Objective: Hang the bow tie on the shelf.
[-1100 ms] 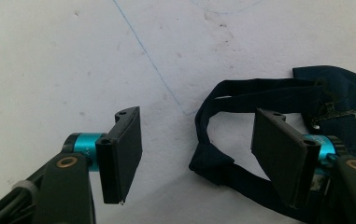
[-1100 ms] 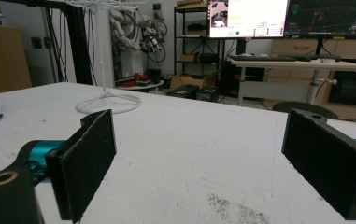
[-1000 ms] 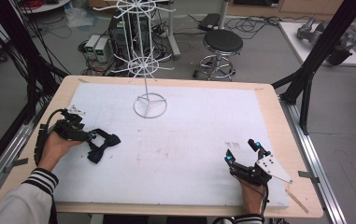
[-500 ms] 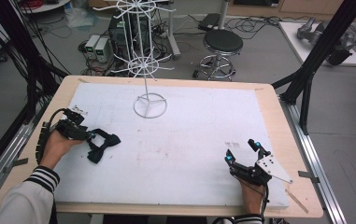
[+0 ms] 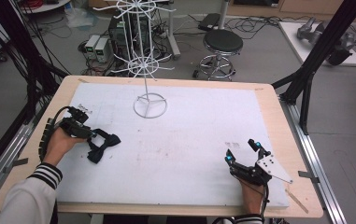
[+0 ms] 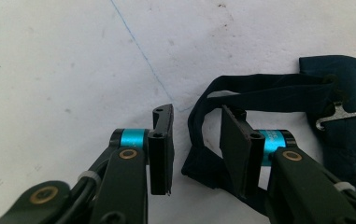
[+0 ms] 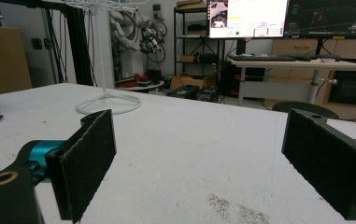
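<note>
A dark navy bow tie [image 5: 104,143] with a strap lies on the white table cover at the left. My left gripper [image 5: 93,139] rests right at it, jaws a little apart. In the left gripper view the strap loop [image 6: 259,86] curls around the right jaw, its edge lies in the gap of the left gripper [image 6: 195,116], and a metal hook clasp [image 6: 341,116] shows on the bow tie [image 6: 348,154]. My right gripper [image 5: 241,150] sits near the front right, open wide and holding nothing. From the right gripper view the right gripper [image 7: 199,154] faces bare cover.
A white wire display stand [image 5: 150,105] with hooked arms rises at the back middle of the table; its base ring [image 7: 108,105] appears beyond my right jaws. The table's wooden rim [image 5: 269,91] frames the cover. A stool [image 5: 222,44] and cables are on the floor behind.
</note>
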